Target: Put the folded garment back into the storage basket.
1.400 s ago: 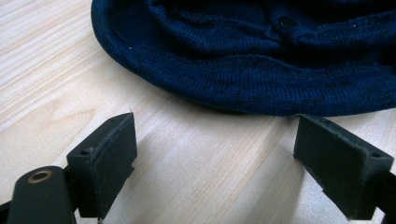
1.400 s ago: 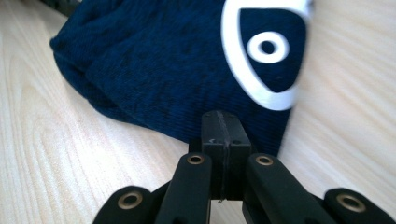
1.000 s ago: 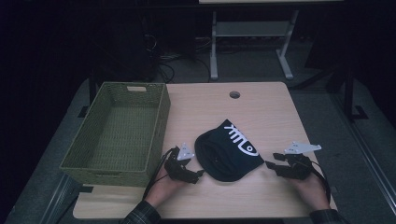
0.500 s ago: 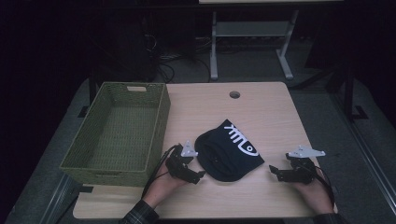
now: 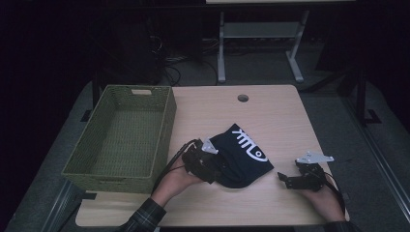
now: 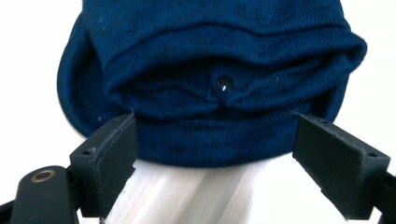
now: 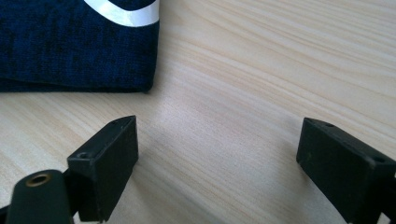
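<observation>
A: What is seen on the table [image 5: 270,116]?

B: A green woven basket [image 5: 123,137] is set at its left; a folded dark blue garment [image 5: 239,157] with a white print lies just beside it, near the front edge.

A: And the grippers?

B: The left gripper [image 5: 212,169] is placed at the garment's left edge, jaws apart around the fabric, unpressed. The right gripper [image 5: 285,180] is held apart from the garment, its jaws just opened wide over bare wood.

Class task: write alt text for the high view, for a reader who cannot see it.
A person's two hand-held grippers work at a wooden table: the left gripper meets the edge of a folded dark blue garment, and the right gripper rests open beside it. An empty green woven basket stands at the left.
</observation>
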### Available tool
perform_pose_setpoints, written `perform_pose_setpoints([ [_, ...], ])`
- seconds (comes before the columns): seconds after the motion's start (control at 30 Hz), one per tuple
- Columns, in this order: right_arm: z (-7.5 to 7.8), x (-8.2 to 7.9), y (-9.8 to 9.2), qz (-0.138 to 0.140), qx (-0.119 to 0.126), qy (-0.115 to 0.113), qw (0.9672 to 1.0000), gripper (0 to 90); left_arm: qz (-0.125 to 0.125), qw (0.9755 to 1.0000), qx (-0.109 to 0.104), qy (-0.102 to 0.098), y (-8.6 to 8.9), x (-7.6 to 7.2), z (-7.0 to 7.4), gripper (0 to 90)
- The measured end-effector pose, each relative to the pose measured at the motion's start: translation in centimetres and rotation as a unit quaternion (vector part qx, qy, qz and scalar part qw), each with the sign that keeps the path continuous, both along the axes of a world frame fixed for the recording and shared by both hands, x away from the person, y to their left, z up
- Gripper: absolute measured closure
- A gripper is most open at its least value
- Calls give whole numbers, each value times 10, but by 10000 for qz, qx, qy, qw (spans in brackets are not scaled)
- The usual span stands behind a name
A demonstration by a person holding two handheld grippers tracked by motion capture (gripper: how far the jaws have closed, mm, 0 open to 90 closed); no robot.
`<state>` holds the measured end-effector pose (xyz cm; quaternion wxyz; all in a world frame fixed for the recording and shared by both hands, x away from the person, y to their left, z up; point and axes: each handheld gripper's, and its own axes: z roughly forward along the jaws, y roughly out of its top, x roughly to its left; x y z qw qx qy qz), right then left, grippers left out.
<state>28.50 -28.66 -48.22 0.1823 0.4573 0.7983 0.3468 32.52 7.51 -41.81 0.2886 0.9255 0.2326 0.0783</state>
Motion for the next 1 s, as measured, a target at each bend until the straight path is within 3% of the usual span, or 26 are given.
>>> perform_pose_setpoints([
  [0.33,0,0,0,1,-1,1,10000,124,-190,9993,263,161,-23,17,-3,134],
  [0.6,0,0,0,0,1,1,10000,125,-190,9978,422,478,-37,28,-18,136],
  [0.7,0,0,0,1,0,0,10000,124,-239,9961,571,623,-39,31,-25,135],
  [0.77,0,0,0,3,-3,-3,10000,125,-248,9961,640,560,-42,30,-31,134],
  [1.0,0,0,0,-5,-2,0,10000,125,-277,9956,736,508,-43,29,-32,160],
])
